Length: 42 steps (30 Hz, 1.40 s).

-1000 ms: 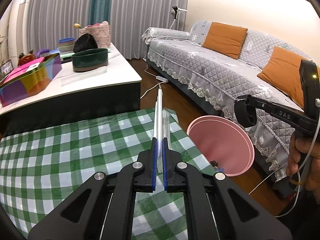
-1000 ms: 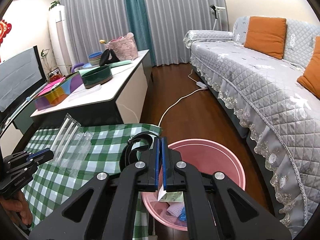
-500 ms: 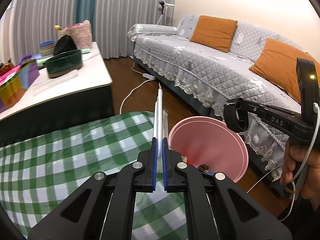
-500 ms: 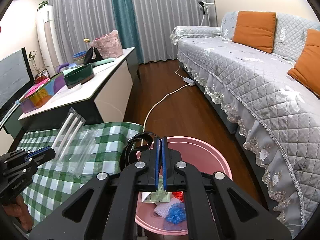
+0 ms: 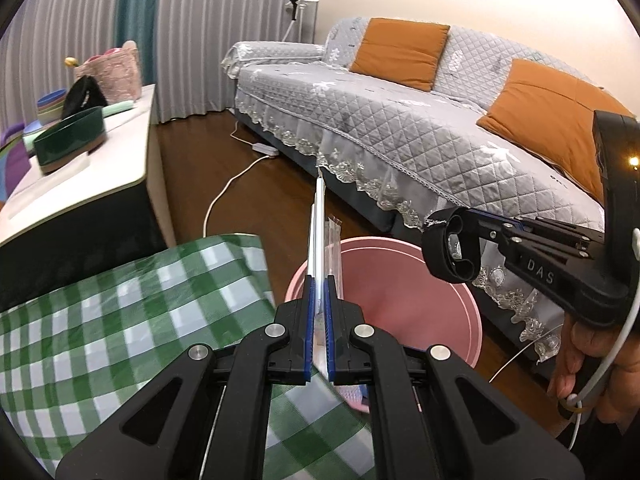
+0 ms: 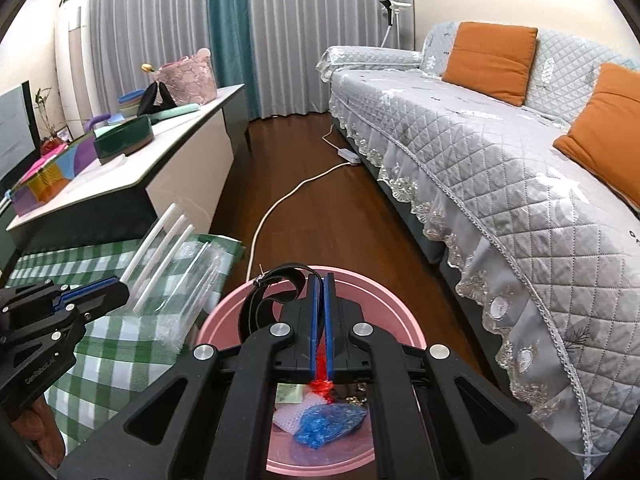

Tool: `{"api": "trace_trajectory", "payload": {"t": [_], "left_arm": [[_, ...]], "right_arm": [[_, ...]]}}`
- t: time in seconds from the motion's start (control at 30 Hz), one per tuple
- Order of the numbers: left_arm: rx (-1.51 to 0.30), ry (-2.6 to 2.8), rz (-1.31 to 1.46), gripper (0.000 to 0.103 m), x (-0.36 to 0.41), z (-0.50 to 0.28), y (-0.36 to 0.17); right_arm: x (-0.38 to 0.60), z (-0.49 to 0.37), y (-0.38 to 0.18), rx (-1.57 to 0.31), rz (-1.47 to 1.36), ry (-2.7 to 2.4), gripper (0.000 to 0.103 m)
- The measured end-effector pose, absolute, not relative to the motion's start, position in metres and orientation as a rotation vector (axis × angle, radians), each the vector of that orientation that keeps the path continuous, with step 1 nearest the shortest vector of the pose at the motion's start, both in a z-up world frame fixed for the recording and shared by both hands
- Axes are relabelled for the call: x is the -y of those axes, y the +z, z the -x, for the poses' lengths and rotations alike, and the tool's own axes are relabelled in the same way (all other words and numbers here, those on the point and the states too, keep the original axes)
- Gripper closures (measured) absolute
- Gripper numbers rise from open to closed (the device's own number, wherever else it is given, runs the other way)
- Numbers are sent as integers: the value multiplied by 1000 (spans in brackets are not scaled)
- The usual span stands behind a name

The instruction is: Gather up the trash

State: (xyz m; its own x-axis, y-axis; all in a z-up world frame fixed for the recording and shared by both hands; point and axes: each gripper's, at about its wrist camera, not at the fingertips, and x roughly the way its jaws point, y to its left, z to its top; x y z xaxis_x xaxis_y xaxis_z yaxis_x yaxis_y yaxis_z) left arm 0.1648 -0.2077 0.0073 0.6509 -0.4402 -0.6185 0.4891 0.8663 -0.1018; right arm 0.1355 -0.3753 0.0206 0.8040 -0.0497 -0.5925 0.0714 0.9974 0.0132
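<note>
1. Straws in a clear plastic packet (image 5: 320,236) are being carried by the left tool (image 5: 318,320), whose two fingers are clamped together on the packet's lower end.
2. Compared with a second ago, the packet is now reaching over the rim of the pink bin (image 5: 400,304); earlier it was lying above the green checked cloth (image 5: 120,320) with the bin off to the right.
3. In the left wrist view the bin is now sitting closer to the middle, and the cloth-covered worktop is filling less of the picture.
4. The right tool (image 6: 319,320) is hanging over the pink bin (image 6: 384,296) with its fingers pressed together; a scrap of something red (image 6: 320,380) is showing at their base, too unclear to say whether it is being gripped or simply lying below.
5. A black strap loop (image 6: 264,296) is curling beside the right tool's fingers.
6. In the right wrist view the bin is lying further under the tool than a second ago.
7. Inside the bin, a blue crumpled piece (image 6: 328,420) and pale scraps are partly hidden behind the right tool's black body.
8. The packet's lower end is hidden between the left fingers.
9. The person's right hand (image 5: 592,360) is cut off at the picture's edge.
10. The grey quilted sofa (image 5: 400,120) is running along the right.
</note>
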Motion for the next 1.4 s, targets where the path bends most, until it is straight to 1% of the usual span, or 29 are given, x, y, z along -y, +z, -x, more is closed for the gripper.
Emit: {"api": "trace_trajectory", "payload": {"t": [0.07,0.13,0.17,0.2,0.23,0.27,0.3,0.33,0.37,0.4,0.43,0.47,0.5,0.53,0.57,0.6,0.67,0.7,0.77,0.83,0.93,0.97,1.03,1.23,1.4], "left_arm": [[-685,-536,-81,98,214,-169,6],[-686,-545,-84,98,218,-173,6],[-687,-551,-82,98,220,-175,7],[-686,-554,-79,98,220,-176,7],[-686,-557,-75,94,220,-177,8],[-687,-555,-73,82,219,-178,10],[-684,-550,-72,75,218,-177,11],[-680,-544,-70,64,216,-176,13],[-676,-539,-66,63,212,-175,15],[-676,-538,-64,63,210,-174,17],[-676,-536,-62,62,207,-172,19],[-675,-531,-61,62,203,-169,22],[-674,-527,-61,61,200,-167,24],[-669,-521,-62,57,195,-163,28],[-665,-516,-62,51,192,-160,31],[-654,-508,-65,47,186,-153,36],[-639,-493,-73,36,176,-143,45],[-631,-481,-79,33,169,-137,51],[-614,-457,-87,22,153,-123,63],[-599,-434,-79,16,138,-110,73],[-580,-407,-61,14,116,-91,85],[-575,-390,-48,11,106,-83,88],[-566,-363,-25,8,93,-71,93],[-556,-298,36,8,60,-24,94],[-545,-219,56,8,45,14,79]], "right_arm": [[376,-136,20,-633,-29,-75,97],[378,-137,19,-635,-21,-95,96],[379,-138,18,-642,-19,-110,91],[381,-138,18,-644,-23,-120,78],[384,-138,17,-643,-30,-136,70],[385,-137,18,-641,-34,-148,53],[388,-136,19,-634,-39,-167,48],[389,-135,19,-631,-42,-176,43],[391,-135,20,-629,-46,-184,39],[391,-134,21,-627,-51,-188,32],[392,-133,22,-622,-59,-194,27],[392,-132,23,-618,-63,-196,19],[391,-130,25,-613,-69,-195,15],[389,-128,28,-609,-75,-190,14],[387,-127,30,-605,-77,-185,13],[384,-124,34,-594,-80,-174,11],[378,-118,40,-572,-76,-156,7],[372,-113,44,-563,-72,-143,6],[365,-106,50,-557,-73,-121,5],[354,-93,60,-546,-67,-95,5],[338,-77,74,-532,-58,-62,5],[332,-70,80,-522,-56,-53,5],[319,-54,90,-506,-51,-44,5],[285,-9,91,-507,-13,-21,5],[265,25,83,-510,12,-24,5]]}}
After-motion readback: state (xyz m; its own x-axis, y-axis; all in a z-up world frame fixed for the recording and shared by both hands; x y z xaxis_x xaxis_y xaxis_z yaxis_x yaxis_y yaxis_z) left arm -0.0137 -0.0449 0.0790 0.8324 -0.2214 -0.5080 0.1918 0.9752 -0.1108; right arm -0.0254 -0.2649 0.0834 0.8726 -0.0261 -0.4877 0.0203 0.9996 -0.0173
